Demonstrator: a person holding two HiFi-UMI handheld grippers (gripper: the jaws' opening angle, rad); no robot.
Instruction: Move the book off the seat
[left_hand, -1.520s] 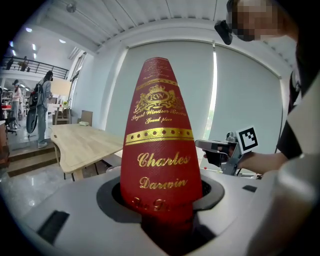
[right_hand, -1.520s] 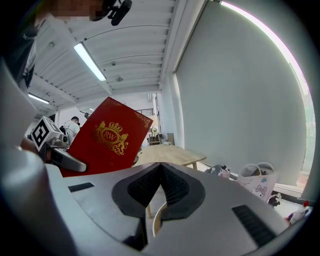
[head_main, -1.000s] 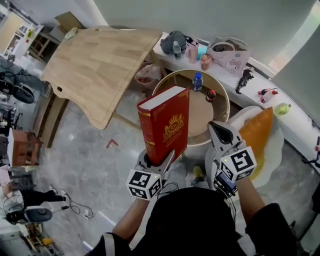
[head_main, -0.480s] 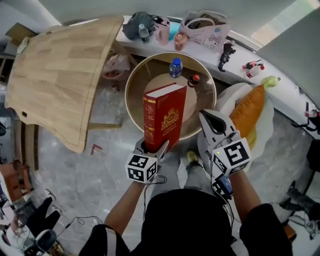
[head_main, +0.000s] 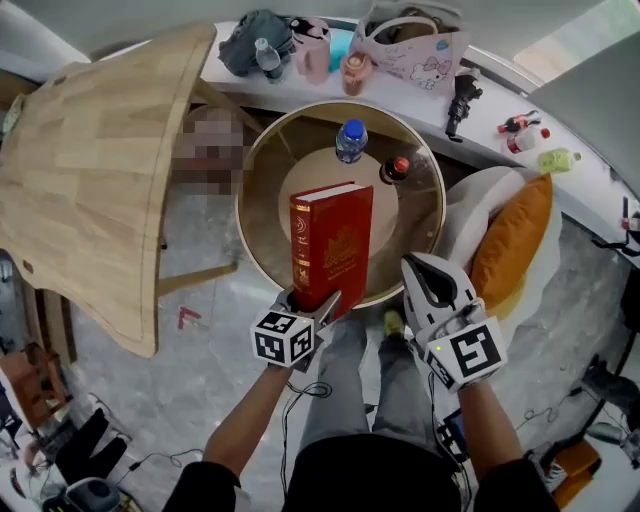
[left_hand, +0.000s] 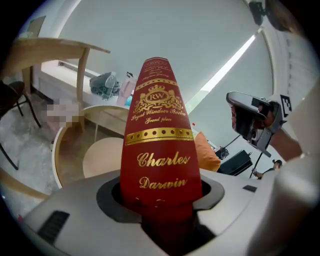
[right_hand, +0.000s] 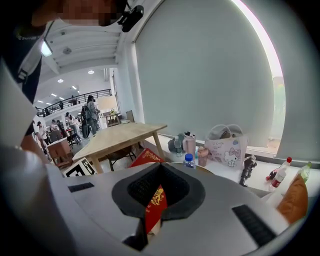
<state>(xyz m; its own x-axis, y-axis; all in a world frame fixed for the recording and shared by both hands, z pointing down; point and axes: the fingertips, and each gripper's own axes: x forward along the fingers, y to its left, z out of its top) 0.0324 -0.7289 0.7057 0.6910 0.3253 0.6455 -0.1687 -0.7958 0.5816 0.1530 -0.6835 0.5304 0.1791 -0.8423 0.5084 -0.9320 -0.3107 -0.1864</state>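
**Book up in left hand-held gripper, over round table**

Since a second ago the book (head_main: 330, 245) has gone from leaning over the near-left rim of the round table (head_main: 258, 235) to standing upright over its middle. The wooden table (head_main: 90, 180) now sits further left in the head view.

The left hand-held gripper (head_main: 312, 303) is clamped on the book's bottom end, one jaw on each cover. The book rises straight up ahead of it, spine toward its camera. In the left gripper view the red spine (left_hand: 160, 150) fills the gap between the jaws, with gold lettering reading "Charles Darwin". The book is in the air, touching nothing but the jaws.

The right hand-held gripper (head_main: 428, 272) hangs just right of the left one, level with it and apart from the book. Its jaws stand only narrowly apart and hold nothing. In the right gripper view a strip of the book shows through the slit between them.

- Beyond the left hand-held gripper, past the book: water bottle (head_main: 349, 140) and small red-capped bottle (head_main: 394, 169), both upright on the round table.
- Right of the right hand-held gripper: white seat (head_main: 462, 215) with an orange cushion (head_main: 510, 240) leaning on it, and no book on it.
- Far ahead: a ledge with a printed bag (head_main: 415, 45) and other small items.
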